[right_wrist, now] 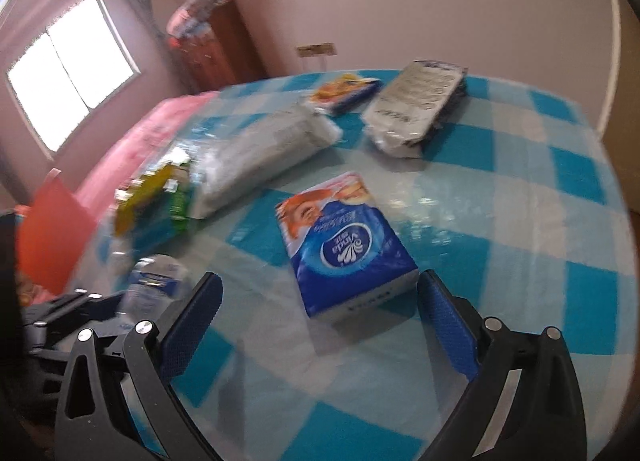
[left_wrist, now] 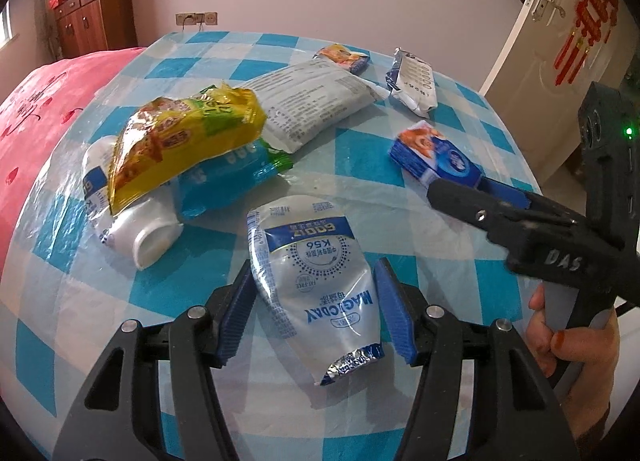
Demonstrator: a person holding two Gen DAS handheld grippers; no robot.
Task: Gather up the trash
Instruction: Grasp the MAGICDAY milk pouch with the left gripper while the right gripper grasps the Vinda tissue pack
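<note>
A silver and blue milk pouch (left_wrist: 316,289) lies flat on the checked table (left_wrist: 440,269). My left gripper (left_wrist: 314,285) is open, with one finger on each side of the pouch. A blue Vinda tissue pack (right_wrist: 344,245) lies in front of my right gripper (right_wrist: 320,293), which is open with the pack's near end just ahead of its fingertips. The same pack (left_wrist: 436,157) and the right gripper (left_wrist: 460,187) show in the left wrist view at the right.
A yellow snack bag (left_wrist: 184,141) lies on a blue packet and white bottles (left_wrist: 140,237) at the left. A large grey bag (left_wrist: 312,101), a small orange pack (left_wrist: 344,57) and a white wrapper (left_wrist: 412,81) lie further back. A red bed (left_wrist: 36,109) stands left of the table.
</note>
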